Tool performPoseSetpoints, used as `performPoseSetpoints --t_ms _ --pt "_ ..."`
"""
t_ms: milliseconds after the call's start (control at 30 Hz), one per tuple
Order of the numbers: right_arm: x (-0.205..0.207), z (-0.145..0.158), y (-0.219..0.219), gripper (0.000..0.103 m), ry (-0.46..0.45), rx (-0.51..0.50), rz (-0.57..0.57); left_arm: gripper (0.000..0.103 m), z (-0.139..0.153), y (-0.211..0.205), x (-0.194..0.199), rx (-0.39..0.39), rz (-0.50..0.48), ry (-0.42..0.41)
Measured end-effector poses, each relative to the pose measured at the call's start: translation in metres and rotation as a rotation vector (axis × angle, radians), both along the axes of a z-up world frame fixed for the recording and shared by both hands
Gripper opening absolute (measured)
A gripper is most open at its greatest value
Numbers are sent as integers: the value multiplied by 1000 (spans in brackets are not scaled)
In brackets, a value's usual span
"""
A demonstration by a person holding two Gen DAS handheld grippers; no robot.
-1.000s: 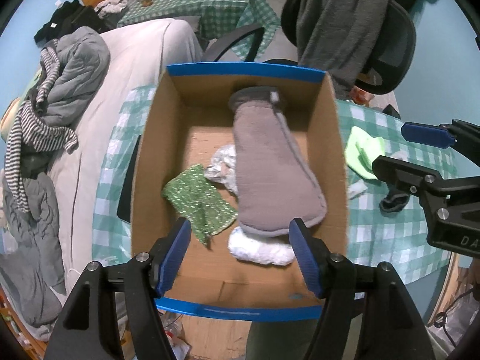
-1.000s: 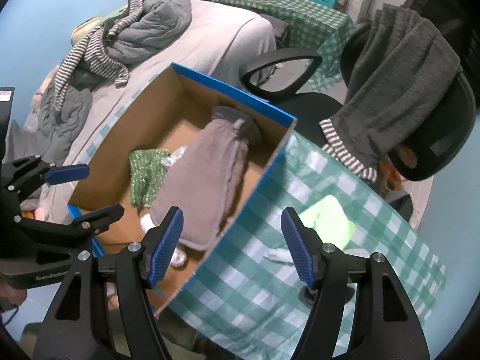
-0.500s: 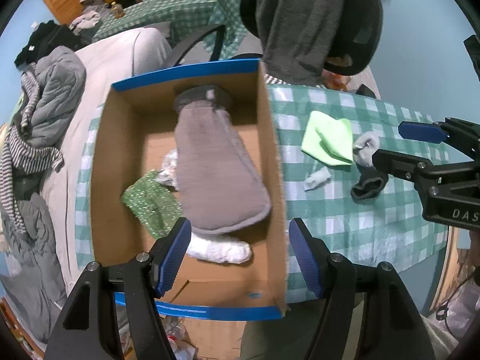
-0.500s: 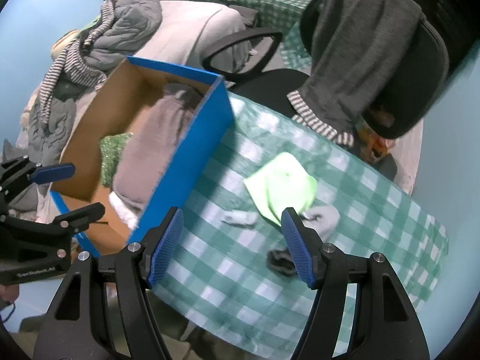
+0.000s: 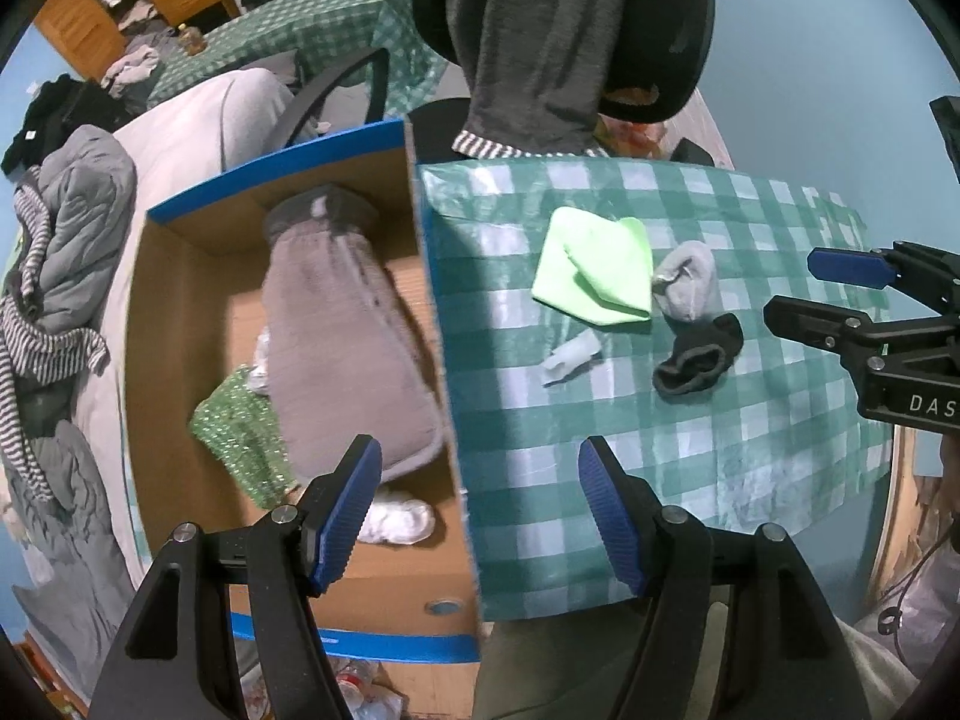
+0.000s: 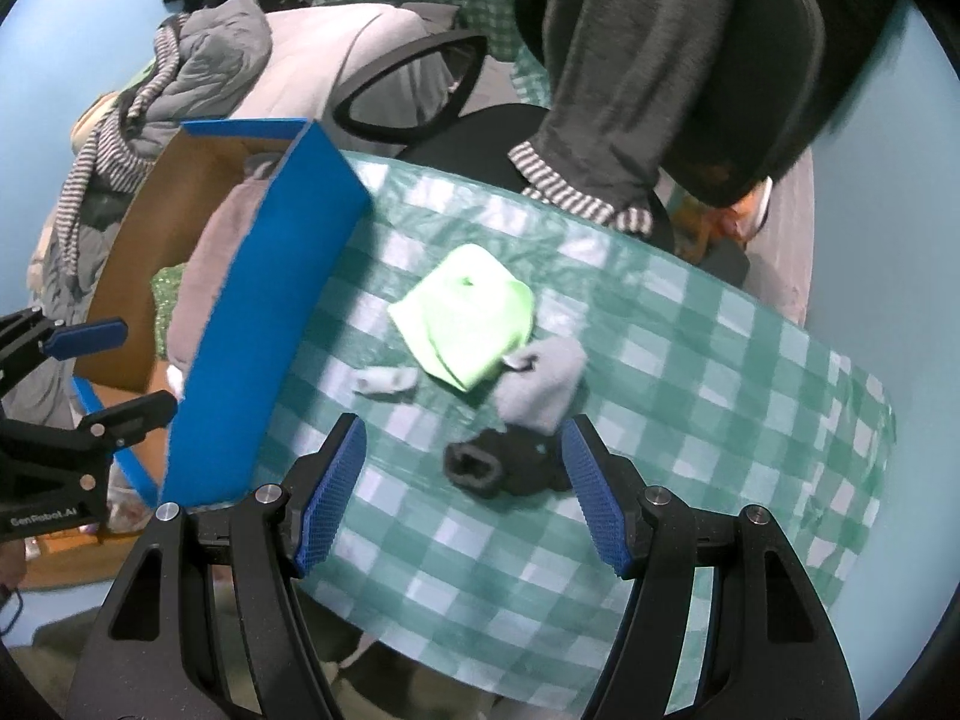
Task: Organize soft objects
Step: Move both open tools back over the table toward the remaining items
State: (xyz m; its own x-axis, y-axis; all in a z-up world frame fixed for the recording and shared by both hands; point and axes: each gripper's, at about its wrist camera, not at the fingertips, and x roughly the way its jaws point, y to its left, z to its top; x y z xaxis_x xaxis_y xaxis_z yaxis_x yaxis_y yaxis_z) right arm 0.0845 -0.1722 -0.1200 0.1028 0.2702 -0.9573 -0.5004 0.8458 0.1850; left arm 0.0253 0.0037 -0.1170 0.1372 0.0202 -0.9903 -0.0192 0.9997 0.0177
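One table, green-check cloth [image 5: 690, 480]. One cardboard box with blue outer walls [image 6: 264, 312] sits at its left end, touching the cloth edge.

In the box, four soft items:
- one big grey mitt-shaped piece [image 5: 342, 330], lying lengthwise, its cuff at the far wall
- one sparkly green cloth [image 5: 240, 438], left of the mitt, partly under it
- one white wad [image 5: 396, 519] at the mitt's near end
- one pale crumpled bit [image 5: 259, 360] between green cloth and mitt, mostly hidden

On the cloth, four loose items, clustered mid-table, well apart from the box:
- one lime-green cloth [image 6: 465, 315], folded
- one light grey sock [image 6: 543, 384], touching the lime cloth's right edge
- one black sock [image 6: 498, 462], just below the grey one, touching it
- one small pale scrap [image 6: 384, 381], left of the lime cloth, lying alone

Two grippers, both released, nothing between the pads. Left gripper [image 5: 480, 510] hangs straddling the box's right wall. Right gripper [image 6: 462, 489] hangs over the black sock, with no contact visible.

One office chair behind the table, one grey towel [image 5: 528, 42] draped over its back.
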Motion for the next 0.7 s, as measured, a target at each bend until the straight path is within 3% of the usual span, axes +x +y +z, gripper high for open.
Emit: performPoseSetpoints --t_ms 367,700 --pt "-2 -26 -25 68 32 24 32 70 -21 -37 16 -18 -49 15" --pt "-1 -55 -25 68 57 15 88 70 -53 -50 25 -64 -31 55"
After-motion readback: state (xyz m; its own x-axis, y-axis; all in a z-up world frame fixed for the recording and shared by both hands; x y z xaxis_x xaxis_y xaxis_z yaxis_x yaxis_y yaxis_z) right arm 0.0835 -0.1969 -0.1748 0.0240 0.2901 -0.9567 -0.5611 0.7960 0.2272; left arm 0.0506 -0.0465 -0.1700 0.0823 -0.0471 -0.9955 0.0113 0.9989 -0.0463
